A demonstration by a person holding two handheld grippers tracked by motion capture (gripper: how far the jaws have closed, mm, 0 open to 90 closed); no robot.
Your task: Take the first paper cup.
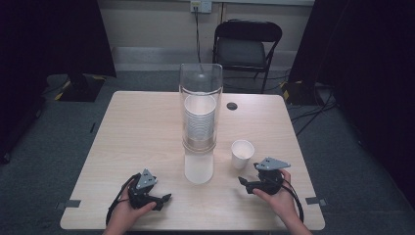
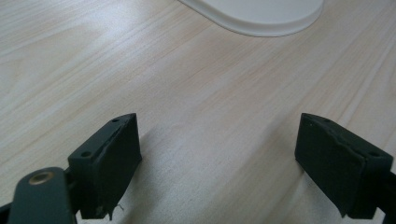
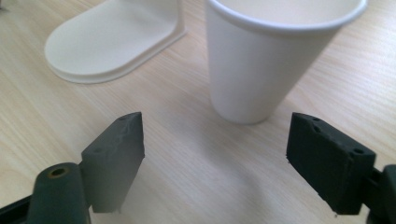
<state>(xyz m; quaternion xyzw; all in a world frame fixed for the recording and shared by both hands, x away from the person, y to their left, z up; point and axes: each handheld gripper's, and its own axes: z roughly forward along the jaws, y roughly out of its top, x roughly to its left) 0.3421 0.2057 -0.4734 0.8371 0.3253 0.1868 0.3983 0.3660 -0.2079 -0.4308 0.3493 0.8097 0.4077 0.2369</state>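
Both tools are down near the person's edge of the tabletop point(image 1: 142, 132), one on each side of a cup dispenser. The left tool point(image 1: 164, 199) sits in the left hand point(image 1: 128, 213). In the left gripper view its jaws are spread wide with nothing but bare wood between them point(image 2: 219, 158). Ahead of it and a bit to its right you can see the rounded end of the dispenser's white base point(image 2: 261, 16), well apart from the jaw tips.

The right tool point(image 1: 243, 184) is held in the right hand point(image 1: 276, 198) and its jaws are spread too. They aren't pinching anything. The single paper cup point(image 1: 242, 153) stands upright, mouth up, just ahead of this tool. In the right gripper view the cup point(image 3: 275, 65) is past the jaw tips point(image 3: 215, 158) and slightly toward the right jaw, so it's near but not between them and not touching. The white base point(image 3: 107, 42) lies farther ahead, off toward the left jaw.

The dispenser is a clear tube point(image 1: 200, 83) with a stack of paper cups point(image 1: 199, 122) inside, standing over that base point(image 1: 198, 169) roughly between the two tools and farther out. Beyond the right tool, past the cup, there's a small dark round thing point(image 1: 232, 105) on the wood. It might be a cable hole cap, but it's too small to tell. A black folding chair point(image 1: 247, 44) stands behind the table.
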